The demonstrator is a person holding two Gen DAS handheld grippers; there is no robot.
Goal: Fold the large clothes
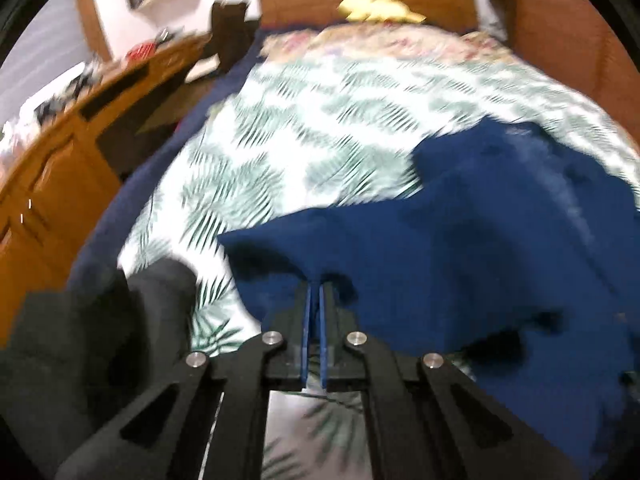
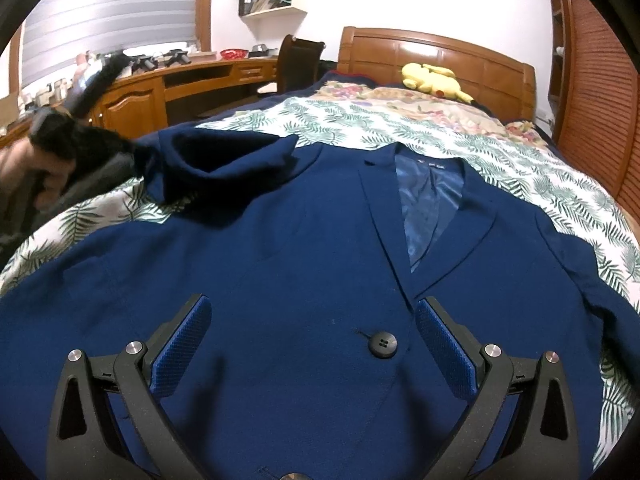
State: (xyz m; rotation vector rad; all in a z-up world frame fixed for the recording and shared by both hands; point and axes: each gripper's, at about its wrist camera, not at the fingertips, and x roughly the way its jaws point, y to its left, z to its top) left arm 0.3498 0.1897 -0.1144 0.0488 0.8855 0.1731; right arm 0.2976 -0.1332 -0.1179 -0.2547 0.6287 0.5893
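Across the leaf-print bedspread (image 2: 400,128) lies the navy blue suit jacket (image 2: 300,240); left gripper (image 1: 315,280) clamps its sleeve at lower centre, right gripper (image 2: 314,320) hangs released above the button. Thin fabric could slip free, collapsing the fold.

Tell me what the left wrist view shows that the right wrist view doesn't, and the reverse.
Only the left wrist view: the left gripper shut on a pinched fold of the blue jacket.
Only the right wrist view: the right gripper, open above the jacket front, plus the black button, lapels and lining.
Both: the jacket on the leaf-print bedspread, yellow plush toy, wooden headboard.
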